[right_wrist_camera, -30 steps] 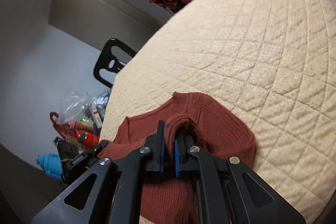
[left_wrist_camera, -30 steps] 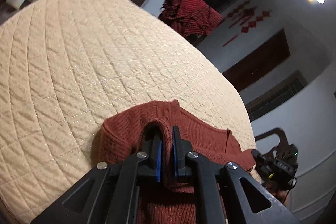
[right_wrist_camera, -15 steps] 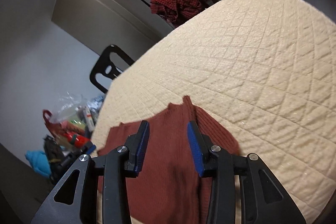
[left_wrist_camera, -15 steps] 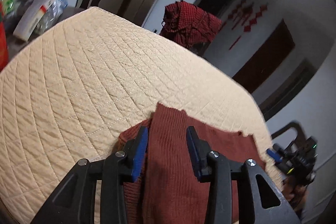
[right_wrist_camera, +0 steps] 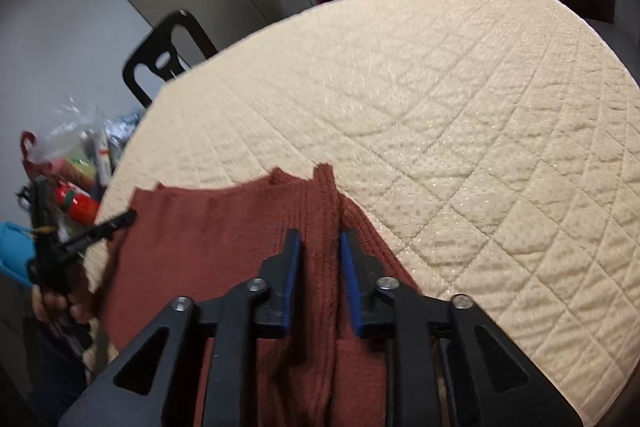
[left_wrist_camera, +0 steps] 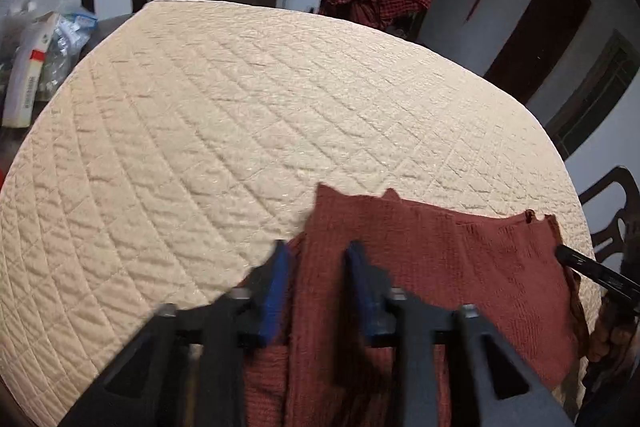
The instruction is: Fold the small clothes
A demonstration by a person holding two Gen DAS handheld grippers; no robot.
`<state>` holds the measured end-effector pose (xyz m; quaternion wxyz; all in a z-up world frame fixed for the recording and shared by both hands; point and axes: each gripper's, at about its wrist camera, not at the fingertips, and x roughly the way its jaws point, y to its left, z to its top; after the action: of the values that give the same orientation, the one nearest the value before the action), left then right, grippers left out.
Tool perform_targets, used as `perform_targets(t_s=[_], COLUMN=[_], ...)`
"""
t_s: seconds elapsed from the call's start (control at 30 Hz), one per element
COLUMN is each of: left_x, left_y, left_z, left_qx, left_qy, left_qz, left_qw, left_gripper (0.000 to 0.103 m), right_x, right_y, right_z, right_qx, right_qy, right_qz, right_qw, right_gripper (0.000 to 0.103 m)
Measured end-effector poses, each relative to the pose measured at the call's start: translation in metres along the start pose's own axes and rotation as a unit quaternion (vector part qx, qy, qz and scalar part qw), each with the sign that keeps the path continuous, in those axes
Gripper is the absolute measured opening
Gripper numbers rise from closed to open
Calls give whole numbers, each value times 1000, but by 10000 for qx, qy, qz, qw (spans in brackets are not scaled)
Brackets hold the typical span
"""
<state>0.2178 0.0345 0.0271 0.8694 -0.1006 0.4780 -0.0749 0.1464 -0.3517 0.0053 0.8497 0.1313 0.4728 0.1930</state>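
L gripper (left_wrist_camera: 316, 259) fingers apart | R gripper (right_wrist_camera: 319, 247) fingers apart | rust-red ribbed knit garment (left_wrist_camera: 460, 267) strip btwn both finger pairs, flat | cream quilted diamond-stitch tabletop (left_wrist_camera: 240, 107) ahead

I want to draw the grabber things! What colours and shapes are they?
Each tool is black plastic. The left tool and right tool both have two long fingers with bright blue pads on the inner faces. Silver screws mark the joints, and the black side arms have triangle-shaped holes. No cables or sleeves show.
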Motion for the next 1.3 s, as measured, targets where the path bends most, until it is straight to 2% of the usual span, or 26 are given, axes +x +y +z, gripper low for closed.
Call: perform_targets(t_s=[0.03,0.07,0.1,0.2,0.33,0.4,0.5,0.63,0.8,0.93,1.03,1.13,1.27,1.3], left_x=[0,-2,-6,-14,-1,1,-3,-25,-67,-85,-86,-82,-75,-73], left_y=[-2,-4,-6,-4,3,6,9,7,-3,-29,-49,-66,-85,-89], left_z=[1,1,2,2,1,0,0,-7,-38,-78,-104,-122,-136,-138], left_qx=[40,104,152,131,33,-16,-91,-107,74,490,819,1078,1347,1453], left_qy=[-4,-66,-173,-408,-316,-367,-403,-611,-994,-982,-863,-737,-647,-661], left_qz=[-6,12,-5,-93,70,23,-50,-34,-247,-469,-534,-573,-569,-504], left_qw=[10000,9999,9997,9990,9995,9993,9991,9981,9947,9929,9915,9898,9871,9859], left_gripper=[17,9,8,7,8,8,10,10,10,10,10,11,18,23], right_x=[-1,-3,-6,-14,-1,0,-9,-38,-66,-68,-64,-59,-50,-46], right_y=[0,0,0,0,-7,-8,-11,4,28,46,61,74,92,96], right_z=[0,1,1,3,4,4,2,-14,-56,-89,-106,-114,-117,-118], right_qx=[-16,3,7,11,93,138,261,-19,-398,-764,-1052,-1243,-1447,-1528], right_qy=[-43,-70,-117,-332,-202,-233,-251,-499,-638,-514,-487,-485,-485,-442], right_qz=[14,60,124,189,75,188,253,-26,-177,-319,-507,-404,-250,-220], right_qw=[10000,10000,9999,9993,9997,9995,9990,9987,9970,9952,9920,9902,9880,9870], right_gripper=[7,7,7,6,7,7,10,12,12,12,12,12,12,12])
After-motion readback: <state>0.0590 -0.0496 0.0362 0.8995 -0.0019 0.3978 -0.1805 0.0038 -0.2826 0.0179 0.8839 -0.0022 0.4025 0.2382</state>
